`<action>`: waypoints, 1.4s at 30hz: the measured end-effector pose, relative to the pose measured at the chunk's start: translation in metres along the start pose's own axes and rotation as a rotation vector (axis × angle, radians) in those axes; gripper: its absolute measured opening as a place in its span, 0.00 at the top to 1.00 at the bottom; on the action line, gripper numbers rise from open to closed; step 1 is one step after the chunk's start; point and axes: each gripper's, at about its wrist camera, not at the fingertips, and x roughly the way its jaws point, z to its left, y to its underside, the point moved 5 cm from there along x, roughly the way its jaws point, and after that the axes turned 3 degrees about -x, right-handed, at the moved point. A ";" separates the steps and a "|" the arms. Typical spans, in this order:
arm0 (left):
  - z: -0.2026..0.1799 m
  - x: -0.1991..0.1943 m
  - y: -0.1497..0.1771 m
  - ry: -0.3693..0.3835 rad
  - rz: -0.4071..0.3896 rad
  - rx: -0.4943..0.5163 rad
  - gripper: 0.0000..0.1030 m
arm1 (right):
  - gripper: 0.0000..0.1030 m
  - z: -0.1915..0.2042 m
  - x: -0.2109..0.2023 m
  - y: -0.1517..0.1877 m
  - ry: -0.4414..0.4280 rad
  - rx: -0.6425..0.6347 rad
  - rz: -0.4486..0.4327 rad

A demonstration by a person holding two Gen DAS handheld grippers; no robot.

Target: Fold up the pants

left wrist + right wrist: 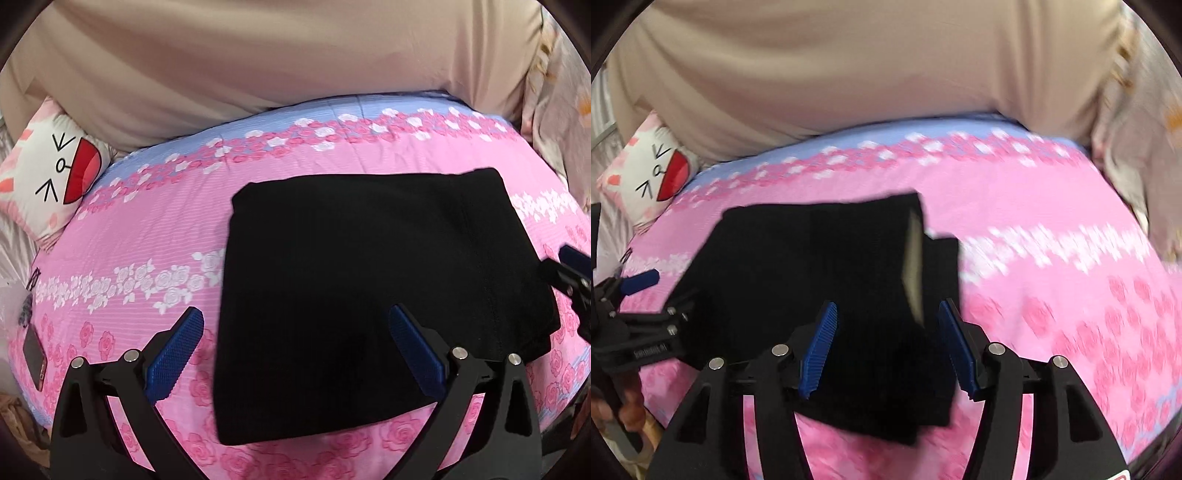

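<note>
Pink rose-patterned bedsheet (122,236) fills the left wrist view, where the folded black pants (369,288) lie flat and the left gripper (295,332) hangs released above their near edge. From the right wrist, the right gripper (888,332) stands unclenched, its blue pads (820,347) apart and not pressing the pants (812,277) between them.

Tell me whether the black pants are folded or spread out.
Folded: the pants lie as a compact black rectangle on the pink bedspread.

Each handheld gripper, the left gripper (295,325) and the right gripper (888,314), is built from black plastic linkage arms. Ribbed blue pads (173,354) are fitted to the fingers. Round silver pivot screws (995,348) are set at the joints.
</note>
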 end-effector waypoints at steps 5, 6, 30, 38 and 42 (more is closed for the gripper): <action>-0.014 0.002 0.003 -0.026 0.010 0.026 0.05 | 0.45 -0.018 0.006 0.018 -0.078 0.081 0.004; -0.016 0.003 0.004 -0.031 0.016 0.031 0.05 | 0.45 -0.018 0.006 0.019 -0.095 0.085 0.006; 0.005 0.009 0.019 -0.055 0.056 -0.038 0.05 | 0.66 0.031 0.046 -0.001 -0.245 0.040 0.034; 0.009 0.016 0.011 -0.012 0.056 -0.072 0.05 | 0.76 -0.017 0.030 0.013 0.012 0.045 0.079; -0.001 0.024 0.020 -0.038 0.067 -0.031 0.04 | 0.72 -0.038 0.025 0.022 -0.052 0.208 0.058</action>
